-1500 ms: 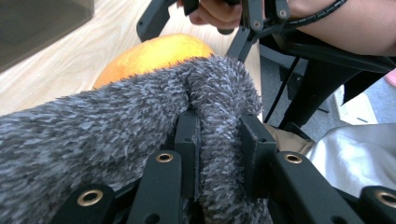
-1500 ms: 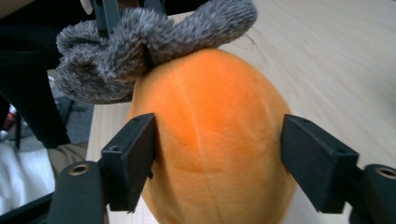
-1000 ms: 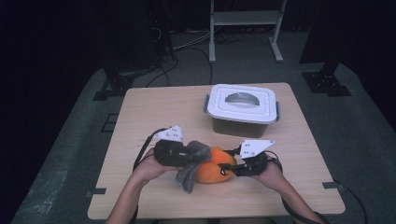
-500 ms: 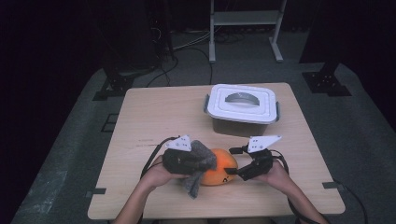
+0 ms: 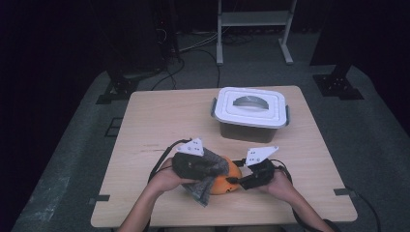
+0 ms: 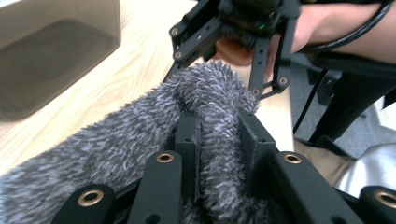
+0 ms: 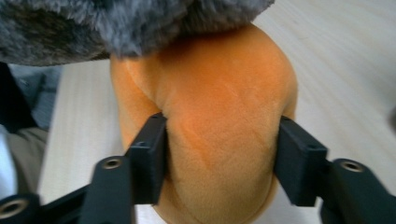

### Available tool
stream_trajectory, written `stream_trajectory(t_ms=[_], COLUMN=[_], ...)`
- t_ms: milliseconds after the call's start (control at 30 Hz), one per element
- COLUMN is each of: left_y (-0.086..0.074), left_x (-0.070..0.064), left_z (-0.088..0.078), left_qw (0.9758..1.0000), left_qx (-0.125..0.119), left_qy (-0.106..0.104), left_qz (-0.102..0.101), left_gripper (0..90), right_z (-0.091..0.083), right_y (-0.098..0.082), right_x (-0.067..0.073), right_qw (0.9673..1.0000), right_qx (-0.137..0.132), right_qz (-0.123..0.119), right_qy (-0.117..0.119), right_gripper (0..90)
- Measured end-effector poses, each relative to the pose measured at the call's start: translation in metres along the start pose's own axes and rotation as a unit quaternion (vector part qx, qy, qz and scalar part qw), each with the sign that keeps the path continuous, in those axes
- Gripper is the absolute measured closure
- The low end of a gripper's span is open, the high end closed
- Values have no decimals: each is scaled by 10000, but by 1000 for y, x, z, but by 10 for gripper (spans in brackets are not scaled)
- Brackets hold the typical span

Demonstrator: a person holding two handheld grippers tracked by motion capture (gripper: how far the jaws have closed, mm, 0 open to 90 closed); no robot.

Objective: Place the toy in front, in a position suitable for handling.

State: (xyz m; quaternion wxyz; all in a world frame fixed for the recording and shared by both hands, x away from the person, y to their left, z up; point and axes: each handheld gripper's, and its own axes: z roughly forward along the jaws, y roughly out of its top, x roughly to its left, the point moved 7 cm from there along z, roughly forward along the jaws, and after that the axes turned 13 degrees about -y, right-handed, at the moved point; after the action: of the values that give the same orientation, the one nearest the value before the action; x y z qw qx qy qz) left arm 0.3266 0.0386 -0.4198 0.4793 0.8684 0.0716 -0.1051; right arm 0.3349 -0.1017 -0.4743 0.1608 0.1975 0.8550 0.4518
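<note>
In the left gripper view, the left gripper has its jaws nearly closed, pinching a fold of grey furry plush between the two black pads. The fur bulges up over the pads and spreads away to the lower left of that view.

In the right gripper view, the right gripper straddles the orange plush body of the toy. Its jaws have just been closing and stand about half open, with the orange body between them: the left pad presses into the plush, and the right pad lies against its side. Grey fur hangs over the top of the orange body.

From the high view, the plush toy lies on the wooden table, on the near side of the white-lidded storage box and well apart from it. The left gripper sits over the toy's grey part, the right gripper just beside its orange end. The box is closed, its grey handle folded flat into the lid.
</note>
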Motion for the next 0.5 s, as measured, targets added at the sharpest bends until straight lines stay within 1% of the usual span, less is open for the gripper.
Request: stream_trajectory(t_ms=[33,67,100,133,167,200,267,300,400,500], left_y=[1,2,3,3,2,1,-5,-8,-18,-30], left_x=[1,1,2,2,1,1,2,3,2,0], left_z=[-1,-2,-3,-4,-5,-6,-7,-9,-15,-24], left_qw=[10000,10000,10000,9999,9999,9999,9997,9998,9999,9998], left_qx=[-67,-71,-64,-34,2,56,133,111,25,40], left_qy=[14,29,65,92,121,141,183,180,139,197], left_qz=[-16,1,27,57,62,76,83,70,7,-47], left_gripper=[720,720,720,720,721,721,721,721,723,723], right_z=[0,-1,-2,-2,-3,-4,-5,-5,-6,-6], right_y=[1,2,2,3,3,4,3,2,-2,-2], right_x=[-2,-4,-5,-6,-8,-9,-11,-11,-11,-10], right_qw=[9999,9998,9997,9993,9986,9983,9982,9985,9987,9987], right_qx=[3,-28,-49,-81,-90,-89,-91,-96,-111,-113], right_qz=[-103,-160,-167,-252,-404,-456,-466,-413,-425,-436], right_qy=[-82,-144,-176,-251,-336,-366,-368,-336,-249,-238], right_gripper=[444,462,467,473,477,478,479,479,478,475])
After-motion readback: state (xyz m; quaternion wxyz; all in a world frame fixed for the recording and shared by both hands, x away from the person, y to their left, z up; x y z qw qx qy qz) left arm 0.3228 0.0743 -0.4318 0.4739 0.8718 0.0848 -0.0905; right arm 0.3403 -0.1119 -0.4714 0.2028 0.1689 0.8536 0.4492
